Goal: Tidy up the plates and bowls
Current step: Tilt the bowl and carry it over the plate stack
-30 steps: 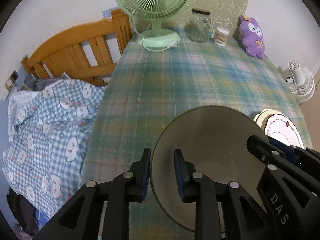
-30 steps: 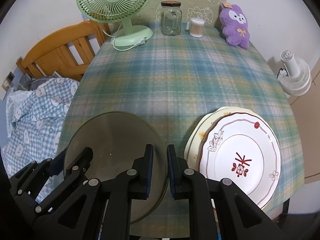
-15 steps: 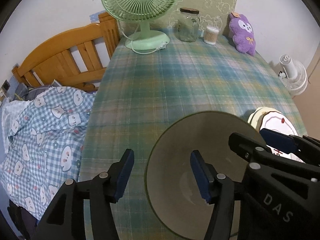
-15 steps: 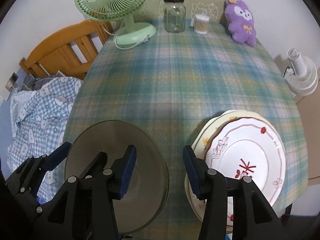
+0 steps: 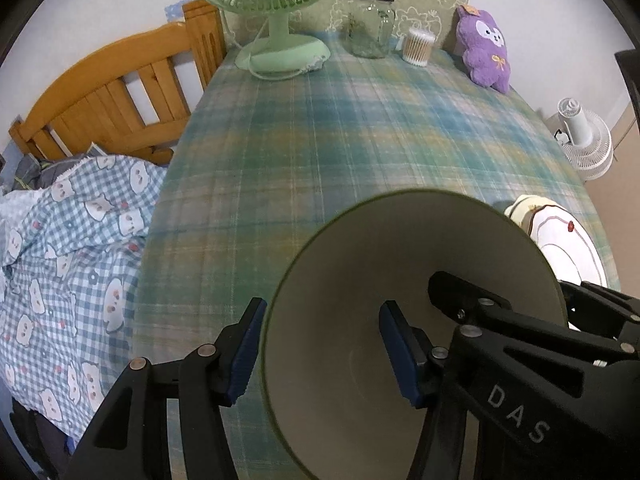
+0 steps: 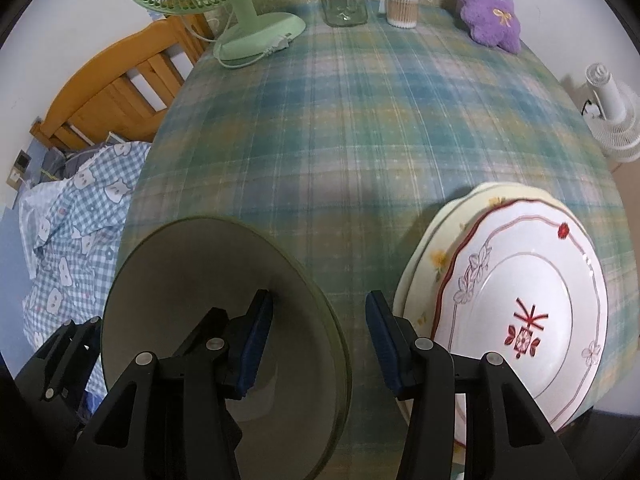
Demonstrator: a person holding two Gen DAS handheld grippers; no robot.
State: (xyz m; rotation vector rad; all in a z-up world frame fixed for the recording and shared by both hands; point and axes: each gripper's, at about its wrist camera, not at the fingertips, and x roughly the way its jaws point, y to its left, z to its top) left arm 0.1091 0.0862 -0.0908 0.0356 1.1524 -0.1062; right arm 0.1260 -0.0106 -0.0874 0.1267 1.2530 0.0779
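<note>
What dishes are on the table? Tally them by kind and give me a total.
Bowls: 1, the olive-green bowl at the near left.
Plates: 2, stacked: the white plate with red trim lies on the cream plate with yellow flowers.
Total: 3 dishes.

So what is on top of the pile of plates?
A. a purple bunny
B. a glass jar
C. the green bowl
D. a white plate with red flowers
D: the white plate with red flowers lies on the yellowish plate; the green bowl sits apart to its left.
</note>
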